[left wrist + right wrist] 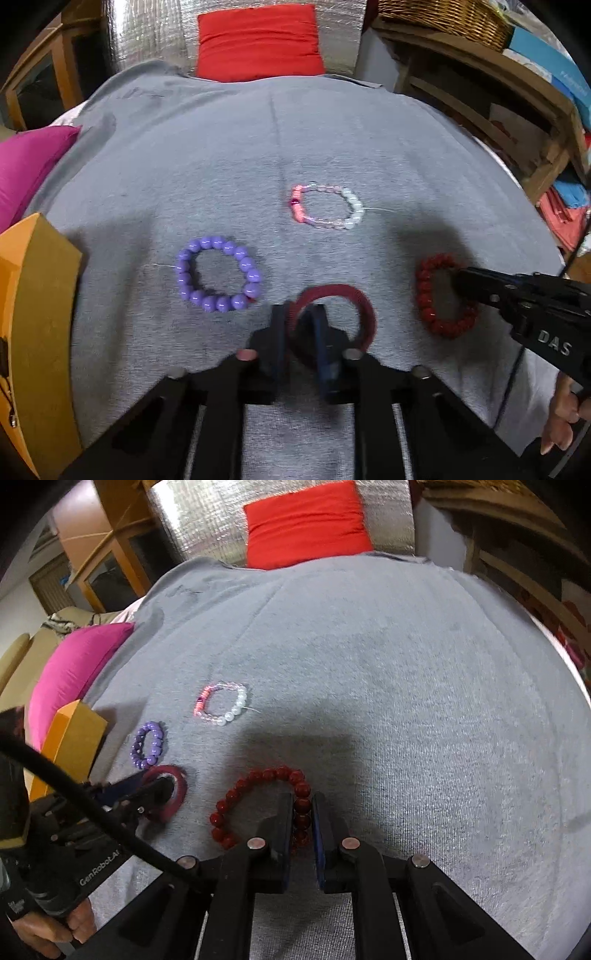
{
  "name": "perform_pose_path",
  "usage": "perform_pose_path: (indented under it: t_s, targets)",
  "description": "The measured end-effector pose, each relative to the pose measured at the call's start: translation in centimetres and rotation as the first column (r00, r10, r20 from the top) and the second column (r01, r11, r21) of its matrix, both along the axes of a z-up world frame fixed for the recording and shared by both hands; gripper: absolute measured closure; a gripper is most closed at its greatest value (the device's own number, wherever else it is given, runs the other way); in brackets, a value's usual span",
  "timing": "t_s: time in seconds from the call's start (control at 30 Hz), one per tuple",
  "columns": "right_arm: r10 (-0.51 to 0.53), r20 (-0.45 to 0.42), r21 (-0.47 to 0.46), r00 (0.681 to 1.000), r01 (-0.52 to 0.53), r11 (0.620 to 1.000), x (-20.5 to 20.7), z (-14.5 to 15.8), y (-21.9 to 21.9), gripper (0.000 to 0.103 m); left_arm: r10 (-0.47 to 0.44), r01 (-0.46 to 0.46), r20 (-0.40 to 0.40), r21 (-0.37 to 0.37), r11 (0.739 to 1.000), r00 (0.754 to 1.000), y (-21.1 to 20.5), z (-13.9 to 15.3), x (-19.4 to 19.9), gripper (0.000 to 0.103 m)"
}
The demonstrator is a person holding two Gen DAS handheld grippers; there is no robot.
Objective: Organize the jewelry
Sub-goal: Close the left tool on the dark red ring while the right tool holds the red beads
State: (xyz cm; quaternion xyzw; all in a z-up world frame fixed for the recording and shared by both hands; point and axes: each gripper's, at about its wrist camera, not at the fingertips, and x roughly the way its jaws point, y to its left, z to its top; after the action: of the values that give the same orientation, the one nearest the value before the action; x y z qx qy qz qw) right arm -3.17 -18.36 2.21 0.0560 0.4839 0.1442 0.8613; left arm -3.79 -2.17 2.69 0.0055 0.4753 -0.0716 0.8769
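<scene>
Several bracelets lie on a grey cloth [332, 140]. My left gripper [299, 314] is shut on the near-left rim of a maroon bangle [360, 302], which also shows in the right wrist view [177, 775]. My right gripper [303, 805] is shut on the right side of a dark red bead bracelet [255, 779]; that bracelet also shows in the left wrist view [428, 310]. A purple bead bracelet [218, 273] lies left of the bangle. A pink and white bead bracelet [325, 203] lies further back.
An orange box [33, 295] stands at the cloth's left edge, beside a magenta cushion [26, 166]. A red cushion [258, 40] lies at the back. Wooden shelves [498, 103] and a wicker basket [443, 14] are to the right.
</scene>
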Motion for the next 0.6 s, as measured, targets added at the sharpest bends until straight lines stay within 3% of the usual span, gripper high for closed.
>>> perform_pose_path:
  t_s: [0.13,0.27,0.6]
  targets:
    - [0.010,0.021,-0.007,1.000,-0.010,1.000,0.0,-0.2,0.4,0.086,-0.008,0.008,0.010,-0.012,1.000,1.000,0.0,0.1,-0.4,0.096]
    - [0.046,0.070,-0.045,0.996,-0.043,0.998,-0.4,0.1,1.2,0.092,0.000,0.001,0.022,-0.039,0.999,1.000,0.6,0.7,-0.8,0.097]
    - [0.040,0.153,0.042,0.987,-0.047,0.998,-1.3,2.6,0.1,0.093,0.047,-0.043,0.087,-0.045,0.998,0.995,2.5,2.8,-1.8,0.097]
